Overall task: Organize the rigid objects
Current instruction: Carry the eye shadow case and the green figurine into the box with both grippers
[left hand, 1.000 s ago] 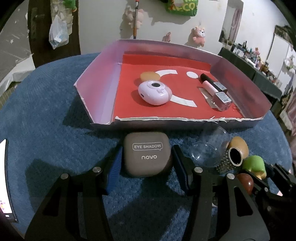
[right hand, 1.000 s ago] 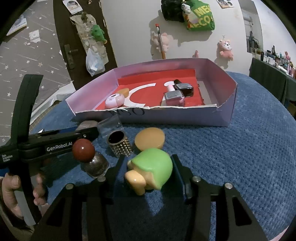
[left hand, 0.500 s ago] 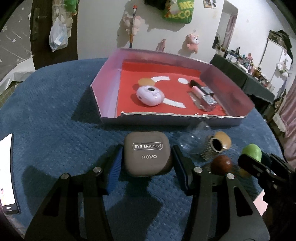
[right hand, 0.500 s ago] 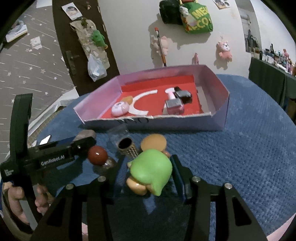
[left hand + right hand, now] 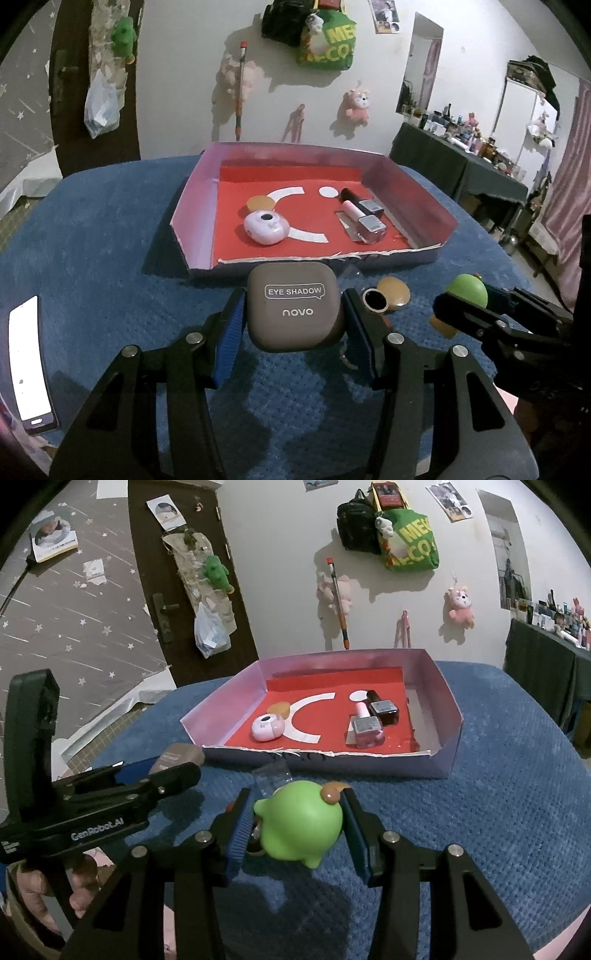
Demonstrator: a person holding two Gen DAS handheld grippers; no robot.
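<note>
My left gripper (image 5: 293, 325) is shut on a taupe eye shadow case (image 5: 293, 310), held above the blue cloth just in front of the tray. My right gripper (image 5: 295, 829) is shut on a green toy figure (image 5: 299, 825), also lifted off the cloth; the toy (image 5: 466, 290) shows at the right in the left wrist view. The pink-walled tray (image 5: 192, 206) with a red floor lies ahead. It holds a pink round device (image 5: 265, 228), an orange disc (image 5: 259, 202) and nail polish bottles (image 5: 364, 221).
An orange disc (image 5: 394, 293) and a studded dark-mouthed cap (image 5: 375, 300) lie on the blue cloth (image 5: 103, 236) between the grippers. A clear plastic piece (image 5: 272, 775) sits before the tray wall. A phone (image 5: 27, 363) lies at the left edge. A hand (image 5: 79, 886) grips the left tool.
Both grippers have risen off the cloth with their objects still held. The tray looks farther and lower in both views, and the green toy has turned in the right gripper.
</note>
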